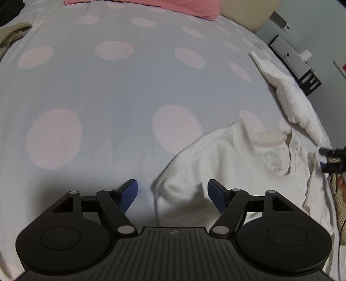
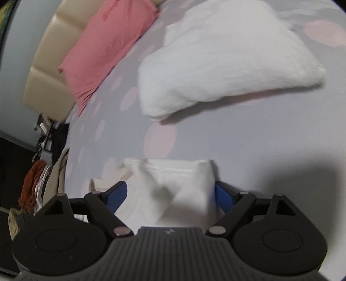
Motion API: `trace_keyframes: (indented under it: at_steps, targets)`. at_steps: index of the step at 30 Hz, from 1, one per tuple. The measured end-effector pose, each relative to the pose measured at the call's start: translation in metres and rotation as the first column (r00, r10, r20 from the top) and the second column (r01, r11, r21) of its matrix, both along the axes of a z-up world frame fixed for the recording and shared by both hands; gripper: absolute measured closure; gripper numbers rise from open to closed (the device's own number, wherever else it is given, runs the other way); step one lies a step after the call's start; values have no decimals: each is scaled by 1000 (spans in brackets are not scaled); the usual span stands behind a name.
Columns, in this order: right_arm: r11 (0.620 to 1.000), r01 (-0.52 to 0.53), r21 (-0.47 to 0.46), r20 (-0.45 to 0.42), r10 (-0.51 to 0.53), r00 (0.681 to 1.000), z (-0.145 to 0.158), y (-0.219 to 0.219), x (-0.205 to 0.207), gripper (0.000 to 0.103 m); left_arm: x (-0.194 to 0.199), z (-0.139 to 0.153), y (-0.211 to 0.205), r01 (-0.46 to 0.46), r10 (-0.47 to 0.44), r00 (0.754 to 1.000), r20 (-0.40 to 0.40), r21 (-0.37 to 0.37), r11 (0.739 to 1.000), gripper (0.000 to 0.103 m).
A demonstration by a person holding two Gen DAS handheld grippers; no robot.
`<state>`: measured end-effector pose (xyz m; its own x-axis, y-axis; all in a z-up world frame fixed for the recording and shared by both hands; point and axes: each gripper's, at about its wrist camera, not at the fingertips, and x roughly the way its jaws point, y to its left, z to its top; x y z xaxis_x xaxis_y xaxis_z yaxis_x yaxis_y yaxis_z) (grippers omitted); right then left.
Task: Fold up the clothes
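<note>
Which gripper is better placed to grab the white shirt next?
Right, probably. The right gripper already has the white shirt between its open jaws; the left gripper only straddles the shirt's edge.

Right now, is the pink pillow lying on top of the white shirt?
No, the pink pillow lies by the headboard, well apart from the white shirt.

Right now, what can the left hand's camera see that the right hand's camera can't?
Only the left wrist view shows the white shirt's collar, the grey box beside the bed, and the right gripper at the shirt's far edge. Only the right wrist view shows the clothes pile by the bed. Both show the spotted bedspread, pink pillow, folded white towel and white shirt.
</note>
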<state>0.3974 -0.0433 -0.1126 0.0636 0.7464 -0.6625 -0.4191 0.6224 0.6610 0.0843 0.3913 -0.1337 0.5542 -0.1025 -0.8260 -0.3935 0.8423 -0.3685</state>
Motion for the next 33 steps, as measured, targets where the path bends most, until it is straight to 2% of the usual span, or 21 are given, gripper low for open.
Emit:
trace_keyframes:
  at_steps: [2,3,4,6,7,8,9,12,16,20,29,33]
  targets:
    - [998,-49,-32,39,50,998,-1,11,-2,15,5,0,0,28,-27,999,23,-21,999,35]
    - [996,-69,-58,66,73,995,-1,17,-4,15,8,0,-2,52,-51,998,30,-20,998,49]
    - [993,-82,-81,96,90,991,1,20,-7,20,11,1,-4,70,-70,997,28,-12,997,58]
    - [987,-88,-138,153,109,982,3,25,-11,45,17,3,-10,89,-89,996,7,9,996,96]
    - [983,-83,-166,168,112,979,3,26,-11,82,19,4,-15,104,-104,995,6,19,994,96]
    - [981,-73,-177,151,101,983,2,24,-10,96,20,6,-19,123,-123,992,8,30,992,97]
    - [981,-64,-184,140,91,986,1,22,-9,96,20,10,-26,148,-150,988,22,55,987,98]
    - [985,-58,-160,179,86,980,10,15,-15,97,12,27,-38,191,-201,973,115,97,977,98]
    - [997,-19,-75,191,33,981,24,0,-25,97,-8,54,-44,176,-198,958,207,121,977,98]
    - [1000,-20,24,188,15,982,48,-22,-44,97,-40,81,-52,161,-184,941,284,101,982,99]
    - [983,-76,165,238,35,971,125,-93,-133,96,-136,139,-103,202,-217,893,394,79,976,98]
    - [973,-104,205,246,52,968,150,-134,-188,96,-190,150,-130,223,-224,881,417,52,973,98]
